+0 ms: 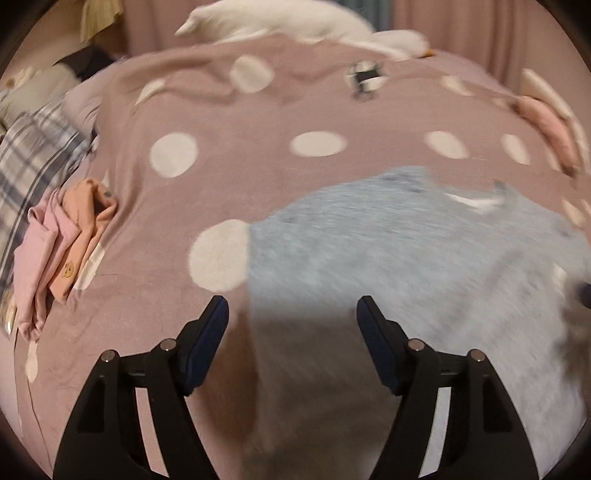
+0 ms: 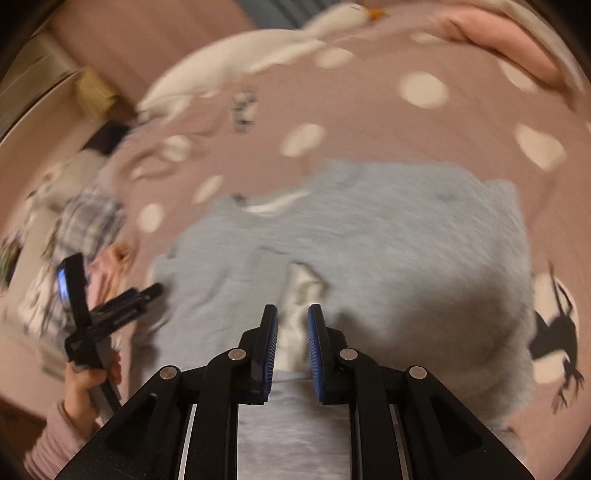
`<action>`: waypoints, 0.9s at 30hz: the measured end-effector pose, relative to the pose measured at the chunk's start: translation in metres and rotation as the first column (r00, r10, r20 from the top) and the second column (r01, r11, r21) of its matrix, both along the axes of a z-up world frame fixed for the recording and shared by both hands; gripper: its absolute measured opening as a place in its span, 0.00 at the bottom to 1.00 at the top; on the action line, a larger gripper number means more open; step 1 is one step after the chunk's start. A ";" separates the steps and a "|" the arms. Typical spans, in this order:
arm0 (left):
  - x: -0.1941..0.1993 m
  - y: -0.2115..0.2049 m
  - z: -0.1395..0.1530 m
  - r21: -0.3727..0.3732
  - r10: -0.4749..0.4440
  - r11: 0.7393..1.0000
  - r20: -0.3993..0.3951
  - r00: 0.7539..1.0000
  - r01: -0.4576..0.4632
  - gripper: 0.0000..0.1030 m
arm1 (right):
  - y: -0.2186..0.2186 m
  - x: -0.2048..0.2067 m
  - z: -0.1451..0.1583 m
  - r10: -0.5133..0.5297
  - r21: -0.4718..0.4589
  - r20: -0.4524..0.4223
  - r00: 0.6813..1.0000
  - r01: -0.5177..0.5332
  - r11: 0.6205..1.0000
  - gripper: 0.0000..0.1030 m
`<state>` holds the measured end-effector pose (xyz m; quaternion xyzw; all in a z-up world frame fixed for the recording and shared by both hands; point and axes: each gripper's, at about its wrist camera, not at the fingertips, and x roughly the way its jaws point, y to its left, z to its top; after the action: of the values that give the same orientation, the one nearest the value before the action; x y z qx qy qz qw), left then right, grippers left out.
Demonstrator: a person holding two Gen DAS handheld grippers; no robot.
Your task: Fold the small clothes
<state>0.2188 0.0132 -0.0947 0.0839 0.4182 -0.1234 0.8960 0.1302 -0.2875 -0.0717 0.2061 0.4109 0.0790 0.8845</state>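
A light grey-blue garment (image 1: 406, 258) lies spread on a pink bedsheet with white dots (image 1: 221, 122). My left gripper (image 1: 291, 306) hovers open over the garment's left edge, with nothing between its pads. In the right wrist view the garment (image 2: 369, 229) fills the middle. My right gripper (image 2: 293, 332) stands nearly closed, its blue pads pinching a raised pale fold of the garment (image 2: 297, 295). The left gripper (image 2: 110, 284) also shows there at the left, open and held by a hand (image 2: 85, 380) in a pink sleeve.
A heap of pink and orange small clothes (image 1: 62, 240) lies at the bed's left edge, beside plaid fabric (image 1: 33, 155). A white plush goose (image 1: 295, 22) lies along the far side. Pink bedding (image 1: 550, 125) sits at the far right. A small black-and-white item (image 1: 364, 79) rests mid-bed.
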 end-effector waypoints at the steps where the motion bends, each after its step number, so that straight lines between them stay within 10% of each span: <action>1: -0.005 -0.002 -0.001 -0.005 -0.017 1.000 0.003 1.000 0.017 0.69 | 0.005 0.003 -0.002 0.021 -0.004 0.002 1.000 -0.021 1.000 0.15; 7: -0.028 -0.006 -0.030 0.061 -0.071 0.995 -0.066 0.995 0.075 0.69 | 0.032 0.021 -0.036 0.052 -0.036 -0.088 0.995 -0.056 0.998 0.15; 17: -0.107 0.044 -0.017 -0.155 -0.012 0.988 -0.135 0.991 -0.009 0.86 | -0.021 -0.056 -0.003 -0.059 -0.023 -0.025 0.998 0.058 0.998 0.48; 27: -0.184 0.076 -0.029 -0.357 0.001 0.929 -0.263 0.965 -0.098 0.96 | -0.077 -0.148 -0.019 -0.282 0.030 -0.051 0.958 0.283 0.959 0.54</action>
<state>0.0350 0.0896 -0.1241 -0.1124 0.5029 -0.1865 0.8365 -0.0179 -0.3648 -0.0909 0.2807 0.3962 -0.0454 0.8730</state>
